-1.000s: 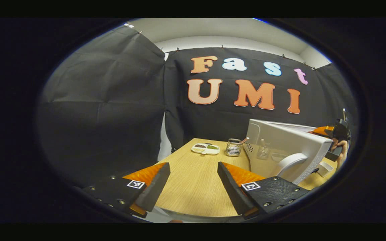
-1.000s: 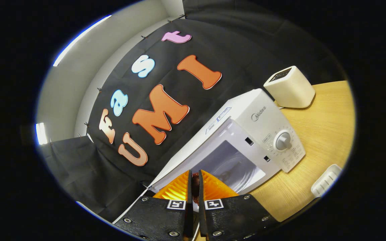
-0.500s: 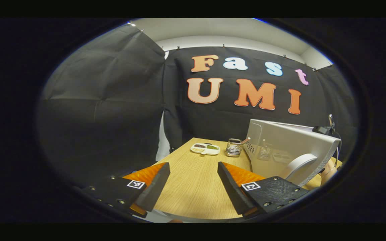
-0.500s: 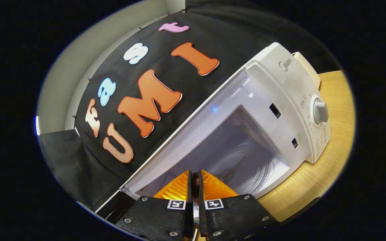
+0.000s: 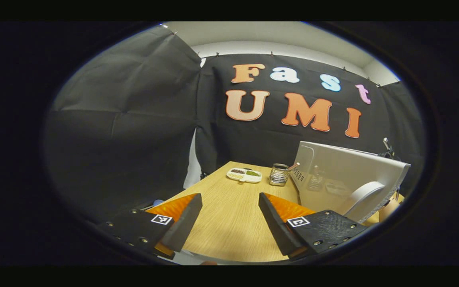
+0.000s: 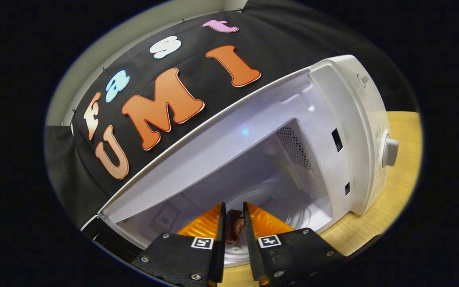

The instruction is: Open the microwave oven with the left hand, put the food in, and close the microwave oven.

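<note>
Microwave oven [image 6: 333,131] cavity; food [image 6: 234,227] seemingly upright.

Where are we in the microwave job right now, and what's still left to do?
Done: the microwave is open, its door swung out beside the left tongs, which are open and empty over the table. In hand: the right tongs are at the oven's mouth with the dark food between the fingers, which look slightly parted; whether it is released is unclear. Left: draw the right tongs out and close the door.
</note>
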Demonstrator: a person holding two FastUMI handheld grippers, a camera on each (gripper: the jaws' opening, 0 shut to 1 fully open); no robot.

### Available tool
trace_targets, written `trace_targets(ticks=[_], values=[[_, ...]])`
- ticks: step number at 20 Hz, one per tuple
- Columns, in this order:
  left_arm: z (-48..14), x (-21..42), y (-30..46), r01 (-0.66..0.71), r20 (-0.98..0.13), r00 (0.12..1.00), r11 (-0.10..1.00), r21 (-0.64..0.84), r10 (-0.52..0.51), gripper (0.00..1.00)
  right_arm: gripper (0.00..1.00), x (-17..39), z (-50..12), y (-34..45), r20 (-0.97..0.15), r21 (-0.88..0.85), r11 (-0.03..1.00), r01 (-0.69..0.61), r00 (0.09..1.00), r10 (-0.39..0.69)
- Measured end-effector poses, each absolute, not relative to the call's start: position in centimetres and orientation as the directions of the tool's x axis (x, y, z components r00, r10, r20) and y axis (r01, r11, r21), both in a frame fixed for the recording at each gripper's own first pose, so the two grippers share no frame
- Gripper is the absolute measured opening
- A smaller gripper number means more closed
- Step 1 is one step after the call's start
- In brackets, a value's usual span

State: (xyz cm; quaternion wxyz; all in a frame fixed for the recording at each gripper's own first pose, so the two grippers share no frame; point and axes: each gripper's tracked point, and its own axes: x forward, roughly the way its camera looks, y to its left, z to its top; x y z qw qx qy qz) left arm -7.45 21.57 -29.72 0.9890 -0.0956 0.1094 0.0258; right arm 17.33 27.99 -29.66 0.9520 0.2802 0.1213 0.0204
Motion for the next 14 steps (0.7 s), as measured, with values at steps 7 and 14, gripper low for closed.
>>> trace_targets(ticks=[7, 14], values=[[-28.9, -7.7, 20.5, -0.048, -0.204, 0.979, 0.983, -0.178, 0.011, 0.88, 0.91, 15.0, -28.8, 26.8, -0.223, 0.367, 0.93, -0.009, 0.97, 0.097], [-28.2, -7.9, 18.8, -0.015, -0.201, 0.979, 0.986, -0.166, -0.019, 0.88, 0.94, 10.2, -25.7, 23.8, -0.186, 0.146, 0.983, -0.116, 0.972, 0.142]])
